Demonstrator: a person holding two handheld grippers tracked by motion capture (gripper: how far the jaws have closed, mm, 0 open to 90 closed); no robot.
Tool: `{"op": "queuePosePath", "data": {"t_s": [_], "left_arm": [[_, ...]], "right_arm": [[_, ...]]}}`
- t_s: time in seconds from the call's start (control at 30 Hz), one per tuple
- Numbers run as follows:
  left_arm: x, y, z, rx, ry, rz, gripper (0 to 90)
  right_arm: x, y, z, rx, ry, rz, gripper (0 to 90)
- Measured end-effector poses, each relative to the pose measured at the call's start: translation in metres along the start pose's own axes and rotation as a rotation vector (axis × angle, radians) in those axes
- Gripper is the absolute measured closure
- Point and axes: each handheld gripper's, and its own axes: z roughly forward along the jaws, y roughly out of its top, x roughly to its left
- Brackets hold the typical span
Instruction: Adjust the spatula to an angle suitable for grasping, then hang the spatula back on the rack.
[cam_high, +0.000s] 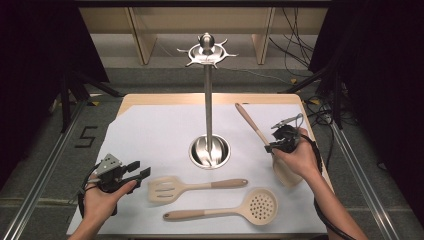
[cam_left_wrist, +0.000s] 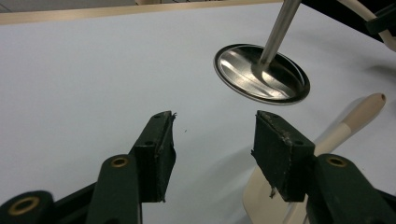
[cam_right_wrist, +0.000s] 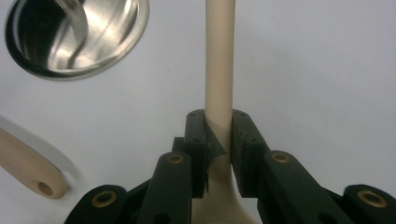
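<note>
A cream spoon with a wooden handle (cam_high: 251, 124) lies slanted at the table's right side, its head (cam_high: 286, 173) under a hand. My right gripper (cam_high: 270, 147) is shut on its neck; in the right gripper view the jaws (cam_right_wrist: 218, 122) pinch the cream shaft (cam_right_wrist: 219, 56). My left gripper (cam_high: 142, 172) stands open at the front left, with nothing between its pads (cam_left_wrist: 212, 140). Just right of it lies a slotted spatula (cam_high: 172, 189), whose handle (cam_left_wrist: 359, 114) and head show past the right jaw.
A steel utensil stand rises from a round base (cam_high: 209, 150) mid-table, with a ring of hooks on top (cam_high: 206, 50). A perforated skimmer (cam_high: 260, 205) lies near the front edge. White paper (cam_high: 155, 130) covers the table. The base (cam_left_wrist: 261, 73) shows ahead of the left jaws.
</note>
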Motion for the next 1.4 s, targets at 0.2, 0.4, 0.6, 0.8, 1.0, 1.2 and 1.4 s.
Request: {"op": "queuePosePath", "data": {"t_s": [0.2,0.4,0.6,0.8,1.0,1.2,1.4], "left_arm": [[-0.001,0.005,-0.001,-0.023,0.006,0.018,46.7],[-0.001,0.008,0.001,-0.037,0.002,0.022,46.7],[-0.002,0.008,0.001,-0.037,-0.009,0.03,46.6],[-0.003,0.01,-0.002,-0.044,-0.012,0.025,46.4],[-0.017,0.029,0.001,-0.072,-0.067,0.032,45.6],[-0.047,0.064,0.014,-0.124,-0.159,0.07,45.1],[-0.078,0.101,0.033,-0.133,-0.241,0.129,45.1]], "right_arm": [[0.006,-0.013,-0.02,-0.096,-0.007,0.019,79.1],[0.007,-0.022,-0.031,-0.178,-0.017,0.018,79.1],[0.009,-0.029,-0.037,-0.191,-0.016,0.029,79.1],[0.012,-0.032,-0.04,-0.215,-0.038,0.001,79.1],[0.023,-0.03,-0.048,-0.251,-0.019,-0.011,79.1],[0.036,-0.032,-0.051,-0.277,0.001,-0.008,79.1],[0.048,-0.032,-0.056,-0.306,0.005,-0.05,79.1]]}}
